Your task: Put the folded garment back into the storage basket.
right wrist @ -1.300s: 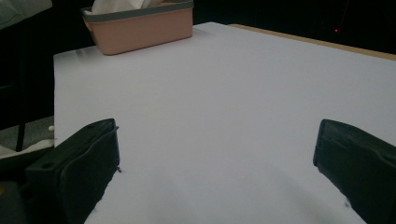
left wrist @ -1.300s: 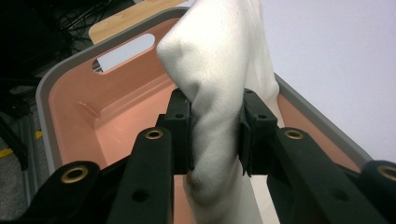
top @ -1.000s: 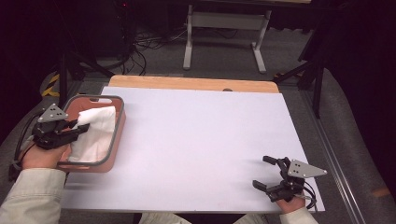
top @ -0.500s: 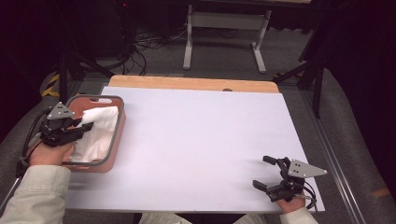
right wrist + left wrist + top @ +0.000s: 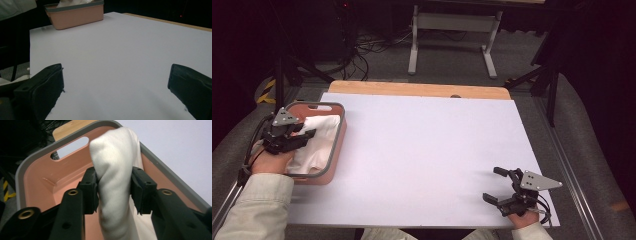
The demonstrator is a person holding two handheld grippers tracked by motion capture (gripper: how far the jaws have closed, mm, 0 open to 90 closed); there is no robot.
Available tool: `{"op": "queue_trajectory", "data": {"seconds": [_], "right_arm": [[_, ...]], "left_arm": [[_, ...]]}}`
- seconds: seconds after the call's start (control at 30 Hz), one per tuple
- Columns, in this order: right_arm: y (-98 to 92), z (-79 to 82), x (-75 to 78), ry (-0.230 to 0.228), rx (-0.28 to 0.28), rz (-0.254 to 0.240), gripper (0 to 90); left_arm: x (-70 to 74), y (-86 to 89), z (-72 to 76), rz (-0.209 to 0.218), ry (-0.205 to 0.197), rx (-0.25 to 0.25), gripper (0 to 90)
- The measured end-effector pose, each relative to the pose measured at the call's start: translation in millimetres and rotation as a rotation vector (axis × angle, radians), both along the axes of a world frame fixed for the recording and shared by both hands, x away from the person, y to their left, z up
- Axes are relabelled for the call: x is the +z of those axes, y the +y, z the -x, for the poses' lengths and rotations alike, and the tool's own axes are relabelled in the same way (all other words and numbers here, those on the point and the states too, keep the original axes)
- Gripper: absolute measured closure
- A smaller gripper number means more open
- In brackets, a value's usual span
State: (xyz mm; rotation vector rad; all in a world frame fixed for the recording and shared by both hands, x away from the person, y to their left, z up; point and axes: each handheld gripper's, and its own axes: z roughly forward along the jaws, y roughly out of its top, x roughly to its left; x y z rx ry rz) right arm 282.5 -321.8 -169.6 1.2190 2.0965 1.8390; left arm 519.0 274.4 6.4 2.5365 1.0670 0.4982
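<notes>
A pink basket with a grey rim (image 5: 338,131) stands at the table's left edge, and a white cloth (image 5: 317,142) lies in it. My left gripper (image 5: 307,137) hangs over the basket and is shut on a bunched fold of that white cloth (image 5: 113,175), which rises between the two black fingers (image 5: 88,191) above the basket's pink wall (image 5: 45,182). My right gripper (image 5: 496,186) rests near the table's front right corner, wide open with nothing between its fingers (image 5: 45,87). From there the basket (image 5: 77,13) stands far off across the white tabletop.
A white sheet (image 5: 427,150) covers the table, with a strip of bare wood (image 5: 412,89) along the far edge. Beyond it stand a metal stand (image 5: 452,30) and cables on the grey floor. A rail (image 5: 572,170) runs along the table's right side.
My left gripper has moved back toward the person with the cloth in it, and the basket has shifted a little with it. The right gripper has stayed put.
</notes>
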Motion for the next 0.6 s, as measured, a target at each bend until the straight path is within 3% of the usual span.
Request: {"op": "queue_trajectory", "data": {"seconds": [0.17, 0.43, 0.6], "right_arm": [[0.2, 0.0, 0.0, -0.001, 0.001, 0.000, 0.9], [-0.1, 0.0, -0.1, 0.000, 0.001, 0.000, 0.9], [0.1, -0.1, -0.1, -0.001, 0.001, 0.000, 0.9]], "left_arm": [[4.2, -0.3, 0.2, 0.017, -0.054, 0.013, 36.1], [9.8, -5.1, 2.6, 0.047, -0.077, -0.004, 30.7], [15.1, -9.2, 4.7, 0.091, -0.085, -0.004, 25.5]]}}
